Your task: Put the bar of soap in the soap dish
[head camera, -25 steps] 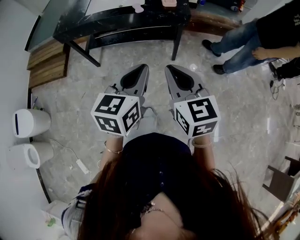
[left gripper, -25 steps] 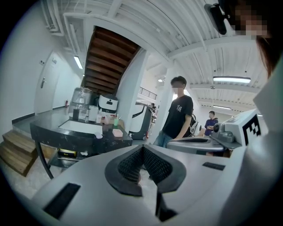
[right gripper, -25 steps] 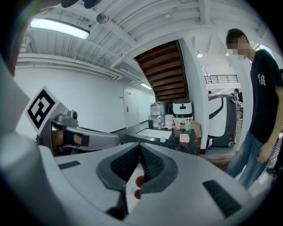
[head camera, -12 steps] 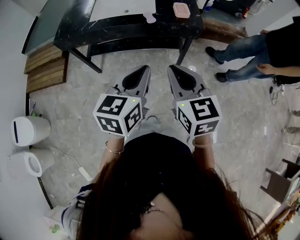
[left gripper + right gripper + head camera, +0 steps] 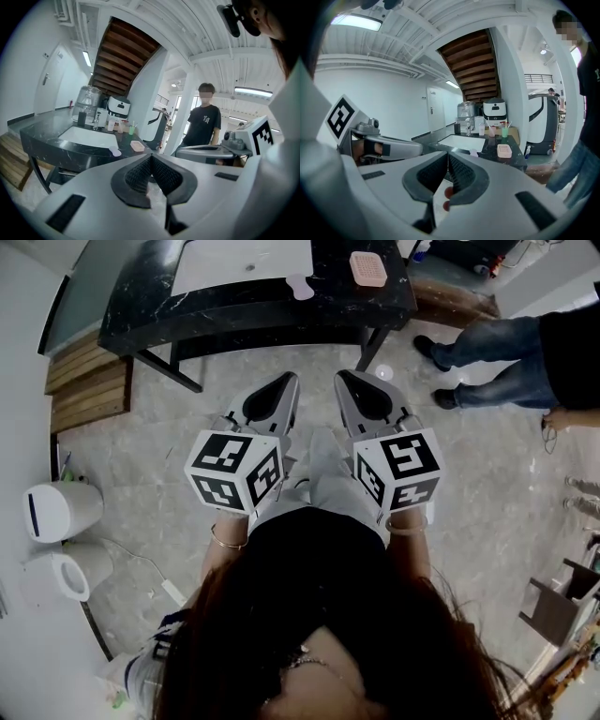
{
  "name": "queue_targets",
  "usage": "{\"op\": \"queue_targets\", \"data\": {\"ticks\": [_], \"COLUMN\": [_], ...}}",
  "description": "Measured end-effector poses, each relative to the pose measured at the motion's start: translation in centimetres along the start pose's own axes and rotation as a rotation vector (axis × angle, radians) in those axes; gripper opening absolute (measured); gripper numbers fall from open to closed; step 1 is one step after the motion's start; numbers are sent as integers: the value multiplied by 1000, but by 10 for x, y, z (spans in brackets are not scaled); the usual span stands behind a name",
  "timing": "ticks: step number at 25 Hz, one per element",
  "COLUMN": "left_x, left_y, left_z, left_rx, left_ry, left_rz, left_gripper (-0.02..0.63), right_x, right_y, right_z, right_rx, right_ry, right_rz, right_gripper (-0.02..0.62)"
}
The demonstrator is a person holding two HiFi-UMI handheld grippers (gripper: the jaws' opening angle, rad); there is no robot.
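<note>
A pale lilac bar of soap point(image 5: 300, 287) lies on the black marble counter point(image 5: 141, 320), by the white sink's front right corner. A pink soap dish point(image 5: 367, 268) sits to its right, apart from it. My left gripper point(image 5: 289, 379) and right gripper point(image 5: 340, 378) are held side by side over the floor, short of the counter. Both are shut with nothing in them. The left gripper view shows the soap point(image 5: 115, 151) and dish point(image 5: 137, 146) beyond the closed left gripper point(image 5: 150, 157). The right gripper view shows the dish point(image 5: 504, 150) and soap point(image 5: 474, 153) past the right gripper point(image 5: 446, 155).
A person in jeans point(image 5: 487, 329) stands on the floor to the right of the counter. Cups and bottles point(image 5: 497, 130) line the counter's back. Wooden steps point(image 5: 89, 381) rise at the left. Two white bins point(image 5: 58, 510) stand by the left wall.
Both grippers have moved together toward the counter. More of the counter shows, with the sink, soap and dish in view. The jaws stay shut.
</note>
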State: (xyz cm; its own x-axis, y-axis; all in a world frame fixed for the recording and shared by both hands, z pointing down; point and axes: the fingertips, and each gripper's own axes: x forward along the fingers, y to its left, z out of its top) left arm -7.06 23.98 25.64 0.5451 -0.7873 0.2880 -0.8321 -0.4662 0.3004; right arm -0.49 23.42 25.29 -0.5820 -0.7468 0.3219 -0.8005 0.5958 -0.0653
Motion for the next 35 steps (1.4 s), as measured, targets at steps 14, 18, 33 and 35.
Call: {"op": "queue_targets", "data": {"ticks": [14, 18, 33, 35], "left_x": [129, 159, 212, 221], "left_y": [50, 59, 131, 147], "left_z": [57, 73, 87, 94], "left_rx": [-11, -17, -58, -45], "left_ry": [-14, -22, 9, 15], "left_rz": [59, 87, 141, 139], "left_gripper": [-8, -8, -8, -8], "right_x": [90, 111, 195, 211], "right_y": [-103, -127, -159, -163], "right_z": [29, 35, 27, 29], "right_rx": [13, 12, 45, 52], "right_ry": [23, 30, 119, 130], "right_rz": [66, 100, 145, 134], "right_gripper": [11, 11, 11, 11]}}
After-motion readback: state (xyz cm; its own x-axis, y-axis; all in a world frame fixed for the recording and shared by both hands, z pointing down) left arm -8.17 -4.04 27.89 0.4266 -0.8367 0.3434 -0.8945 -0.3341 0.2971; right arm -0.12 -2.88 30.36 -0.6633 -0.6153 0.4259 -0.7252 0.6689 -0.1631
